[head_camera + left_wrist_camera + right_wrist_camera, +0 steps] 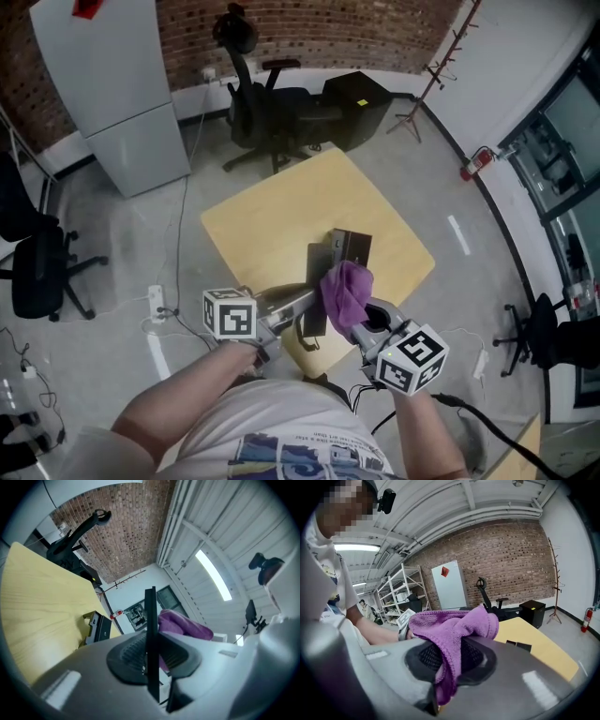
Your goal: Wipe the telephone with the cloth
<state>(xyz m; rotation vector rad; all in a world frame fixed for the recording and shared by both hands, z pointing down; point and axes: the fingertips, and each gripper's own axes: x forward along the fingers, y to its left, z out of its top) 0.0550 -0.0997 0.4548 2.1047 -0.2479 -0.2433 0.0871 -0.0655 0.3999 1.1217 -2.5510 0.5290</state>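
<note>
Clamping the telephone [316, 281] is the left gripper [150, 660]; the right gripper [449, 663] pinches the cloth [454, 625]

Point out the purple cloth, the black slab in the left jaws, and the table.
purple cloth [457, 623], right gripper view, the fold above the jaws.
black slab [150, 616], left gripper view, its thin edge.
table [272, 220], head view, bare top.

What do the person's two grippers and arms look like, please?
Both the left gripper and the right gripper have grey bodies, dark ribbed pads and a white cube with black square markers. A black cable trails from the right one. The person wears a white short-sleeved T-shirt with blue print.
</note>
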